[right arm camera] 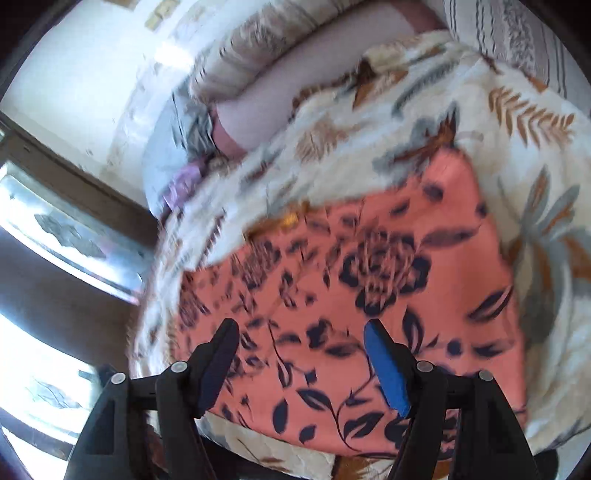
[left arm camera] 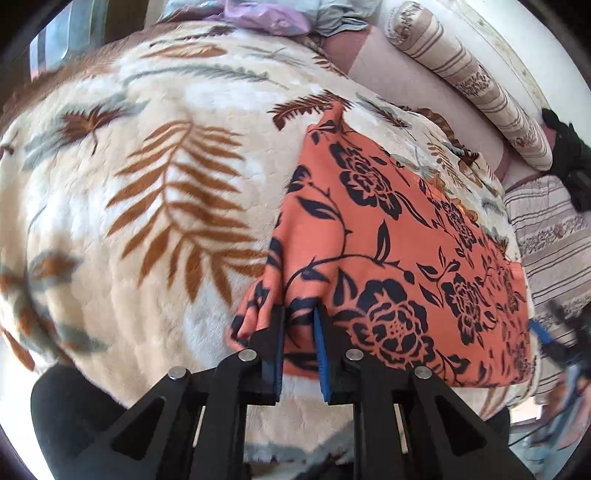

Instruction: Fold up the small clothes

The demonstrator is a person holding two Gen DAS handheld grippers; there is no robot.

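Note:
An orange cloth with a dark blue flower print lies spread on a cream leaf-patterned blanket. My left gripper is shut on the cloth's near left corner, with a fold of fabric bunched between its blue pads. In the right wrist view the same orange cloth lies flat below my right gripper, whose fingers are wide open and hold nothing, hovering over the cloth's near edge. The right gripper also shows blurred at the right edge of the left wrist view.
The blanket covers a bed or sofa. Striped cushions lie at the back right. A purple and grey heap of clothes sits at the far end. A window is at the left.

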